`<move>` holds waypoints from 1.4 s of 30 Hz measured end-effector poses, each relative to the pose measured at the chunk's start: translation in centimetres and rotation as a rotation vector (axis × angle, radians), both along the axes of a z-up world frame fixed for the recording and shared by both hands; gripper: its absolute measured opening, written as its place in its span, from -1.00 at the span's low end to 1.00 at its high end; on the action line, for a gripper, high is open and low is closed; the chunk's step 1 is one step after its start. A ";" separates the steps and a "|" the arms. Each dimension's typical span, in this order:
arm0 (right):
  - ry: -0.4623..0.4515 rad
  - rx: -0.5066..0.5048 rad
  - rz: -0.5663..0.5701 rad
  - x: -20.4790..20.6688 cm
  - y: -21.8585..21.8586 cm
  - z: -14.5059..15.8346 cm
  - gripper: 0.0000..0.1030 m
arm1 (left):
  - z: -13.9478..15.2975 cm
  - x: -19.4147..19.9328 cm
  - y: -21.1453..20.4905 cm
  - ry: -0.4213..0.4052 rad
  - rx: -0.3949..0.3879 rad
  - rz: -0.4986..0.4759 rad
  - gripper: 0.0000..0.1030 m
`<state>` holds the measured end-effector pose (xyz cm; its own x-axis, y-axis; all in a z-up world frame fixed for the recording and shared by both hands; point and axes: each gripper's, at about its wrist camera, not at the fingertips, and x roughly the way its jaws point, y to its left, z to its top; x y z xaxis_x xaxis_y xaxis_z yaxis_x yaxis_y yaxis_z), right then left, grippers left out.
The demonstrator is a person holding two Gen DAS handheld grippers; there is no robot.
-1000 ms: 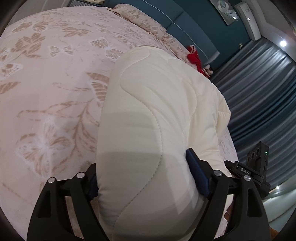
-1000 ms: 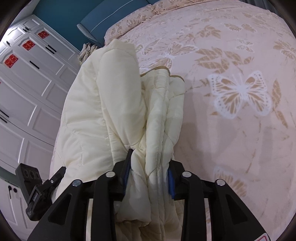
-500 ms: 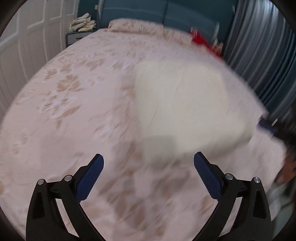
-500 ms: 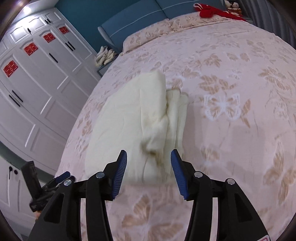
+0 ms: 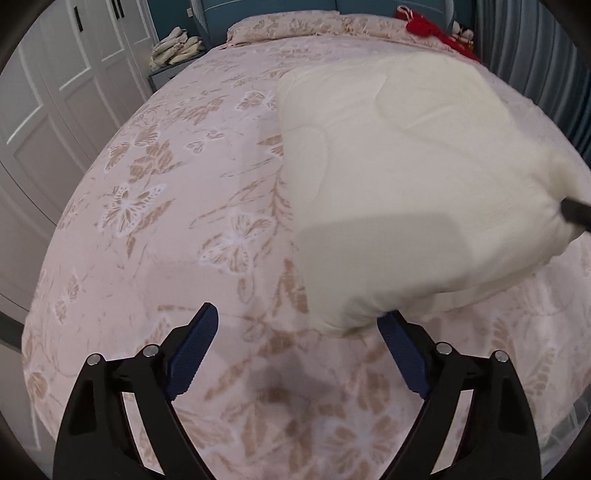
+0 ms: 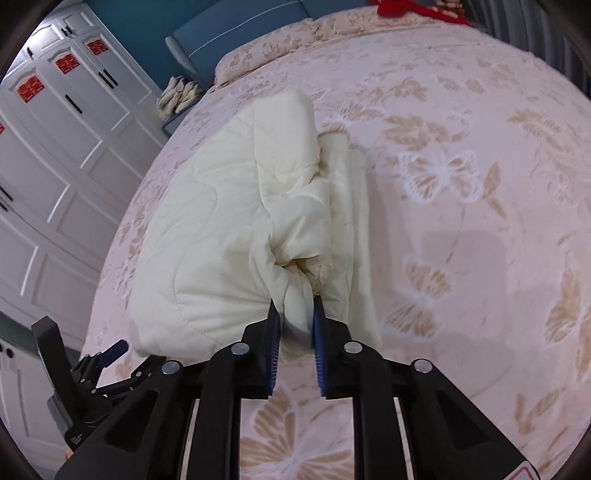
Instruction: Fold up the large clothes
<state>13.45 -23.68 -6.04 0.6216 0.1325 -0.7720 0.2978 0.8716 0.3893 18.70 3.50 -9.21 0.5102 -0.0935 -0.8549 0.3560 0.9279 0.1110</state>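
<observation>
A cream quilted comforter [image 5: 406,173] lies folded in a thick bundle on the pink butterfly-print bed [image 5: 184,206]. My left gripper [image 5: 299,350] is open and empty just in front of the bundle's near corner, which overhangs its right finger. In the right wrist view the comforter [image 6: 229,221] lies ahead and to the left, and my right gripper [image 6: 295,328] is shut on its near bunched edge. The left gripper [image 6: 107,354] shows at the lower left of that view.
White wardrobe doors [image 6: 48,155] run along the left of the bed. A nightstand with folded cloth [image 5: 177,48] stands by the blue headboard [image 6: 236,22]. Pillows and a red item [image 5: 432,26] lie at the head. Grey curtains [image 5: 546,62] hang on the right.
My left gripper let go of the comforter and pulled back, open. My right gripper opened briefly, then closed on the near bunched edge. The bundle now rests on the bed.
</observation>
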 end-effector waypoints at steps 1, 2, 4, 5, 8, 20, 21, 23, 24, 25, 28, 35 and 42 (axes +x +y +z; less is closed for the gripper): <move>0.009 -0.026 -0.006 0.1 0.0 -0.1 -0.75 | -0.1 0.1 -0.1 0.000 0.011 0.005 0.62; 0.023 -0.054 -0.010 0.2 0.0 -0.3 -0.75 | -0.2 0.3 -0.3 0.003 0.018 0.006 0.62; 0.051 -0.081 -0.018 0.3 0.0 -1.0 -0.76 | -0.4 0.6 -0.7 0.013 0.028 0.021 0.62; 0.068 -0.098 -0.019 0.4 0.1 -1.5 -0.76 | -0.6 0.7 -0.8 0.018 0.033 0.030 0.62; 0.108 -0.171 -0.009 0.9 0.7 -2.3 -0.77 | -1.1 1.0 -1.0 0.044 0.037 0.057 0.62; 0.199 -0.245 0.055 2.8 1.1 -5.6 -0.77 | -2.8 1.8 -1.6 0.114 0.050 0.114 0.62; 0.205 -0.239 0.061 3.0 1.0 -5.8 -0.76 | -3.0 1.9 -1.6 0.118 0.050 0.117 0.62; 0.213 -0.229 0.067 3.4 0.8 -6.2 -0.76 | -3.2 2.0 -1.6 0.124 0.050 0.123 0.62; 0.216 -0.230 0.072 3.6 0.8 -6.3 -0.76 | -3.3 2.1 -1.7 0.127 0.050 0.127 0.62; 0.219 -0.233 0.074 3.8 0.9 -6.4 -0.77 | -3.4 2.1 -1.7 0.133 0.048 0.131 0.63; 0.224 -0.243 0.082 4.5 0.9 -6.8 -0.79 | -3.7 2.5 -1.5 0.150 0.033 0.148 0.68; 0.185 -0.043 0.072 2.6 -1.4 -4.6 -0.67 | -0.3 0.8 0.3 0.142 -0.056 0.095 0.53; 0.092 -0.016 0.001 -1.7 -4.4 1.6 -0.51 | 7.5 0.5 4.0 0.017 -0.141 0.109 0.55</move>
